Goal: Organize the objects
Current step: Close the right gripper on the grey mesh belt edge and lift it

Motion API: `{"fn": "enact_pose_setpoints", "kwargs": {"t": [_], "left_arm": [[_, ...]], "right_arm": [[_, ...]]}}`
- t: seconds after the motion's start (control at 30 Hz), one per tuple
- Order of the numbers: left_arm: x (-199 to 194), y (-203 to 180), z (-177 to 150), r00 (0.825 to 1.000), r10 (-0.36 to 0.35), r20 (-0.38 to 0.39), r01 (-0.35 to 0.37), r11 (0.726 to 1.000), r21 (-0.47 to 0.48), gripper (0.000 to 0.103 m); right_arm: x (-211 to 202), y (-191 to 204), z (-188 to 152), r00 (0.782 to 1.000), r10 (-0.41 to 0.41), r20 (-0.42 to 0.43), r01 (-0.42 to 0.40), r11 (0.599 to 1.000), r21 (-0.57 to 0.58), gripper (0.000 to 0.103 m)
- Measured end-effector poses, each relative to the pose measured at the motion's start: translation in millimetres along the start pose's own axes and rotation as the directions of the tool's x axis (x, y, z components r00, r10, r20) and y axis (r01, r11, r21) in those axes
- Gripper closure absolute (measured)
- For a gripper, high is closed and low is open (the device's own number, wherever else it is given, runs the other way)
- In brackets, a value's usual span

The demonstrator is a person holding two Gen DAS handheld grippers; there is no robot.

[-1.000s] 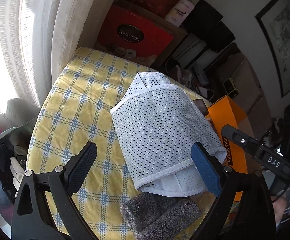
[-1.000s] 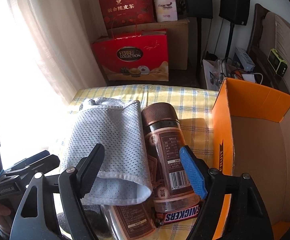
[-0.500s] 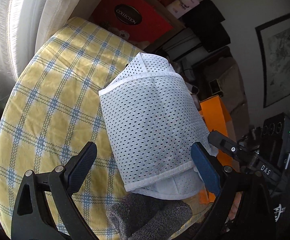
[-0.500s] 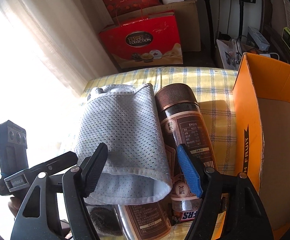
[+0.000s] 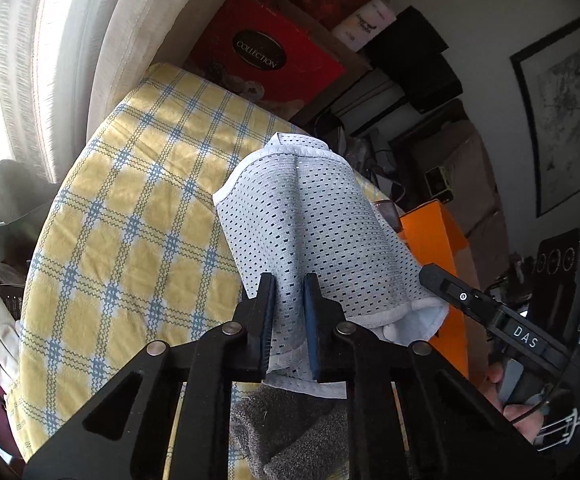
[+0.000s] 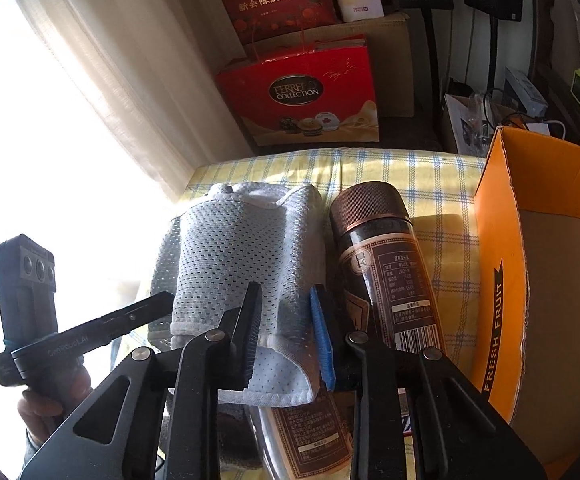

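Gripping the mesh garment (image 5: pixel 310 232) at its near hem, left tool (image 5: pixel 288 320) and right tool (image 6: pixel 285 336) are both clenched on fabric, probably to lift it evenly; orange box (image 6: pixel 502 280) stands beside.

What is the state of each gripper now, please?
Left gripper: closed on the white mesh garment.
Right gripper: closed on the same mesh garment, on its near edge.

Red gift bag (image 6: pixel 302 92), framed picture (image 5: pixel 562 108)
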State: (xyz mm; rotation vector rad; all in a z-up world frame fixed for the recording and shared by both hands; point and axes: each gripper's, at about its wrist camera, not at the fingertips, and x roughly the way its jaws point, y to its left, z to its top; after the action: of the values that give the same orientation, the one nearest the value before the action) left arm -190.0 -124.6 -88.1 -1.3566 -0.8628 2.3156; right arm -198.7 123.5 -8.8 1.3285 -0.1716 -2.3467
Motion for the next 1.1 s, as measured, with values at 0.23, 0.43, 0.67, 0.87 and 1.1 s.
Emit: {"fn": "enact_pose_setpoints", "kwargs": {"t": [0.23,0.43,0.67,0.87,1.1], "left_arm": [[-43.2,-11.7,7.7,0.997,-0.029,0.068,0.026,0.999,0.037,0.094],[-69.9,-39.0,11.2,0.994,-0.049,0.093,0.039,0.994,0.105,0.094],[-75.7,-48.6,14.4,0.995,-0.047,0.086,0.038,0.993,0.108,0.094],[-74.0,-52.5,12.1,0.995,-0.049,0.084,0.039,0.992,0.116,0.094],[-74.1,-56.0,10.9,0.996,-0.033,0.084,0.022,0.991,0.133,0.094]], "right_arm": [[-7.9,24.6,4.4,0.995,0.094,0.015,-0.094,0.995,-0.019,0.092],[-9.4,40.4,-0.3,0.999,0.002,0.034,0.001,0.997,-0.080,0.055],[-22.8,23.2,-27.4,0.996,-0.050,0.070,0.057,0.994,-0.095,0.037],[-1.9,13.4,-41.2,0.996,-0.079,0.027,0.082,0.993,-0.089,0.042],[1.6,-8.8,-31.1,0.998,-0.016,0.062,0.013,0.999,0.048,0.090]]}}
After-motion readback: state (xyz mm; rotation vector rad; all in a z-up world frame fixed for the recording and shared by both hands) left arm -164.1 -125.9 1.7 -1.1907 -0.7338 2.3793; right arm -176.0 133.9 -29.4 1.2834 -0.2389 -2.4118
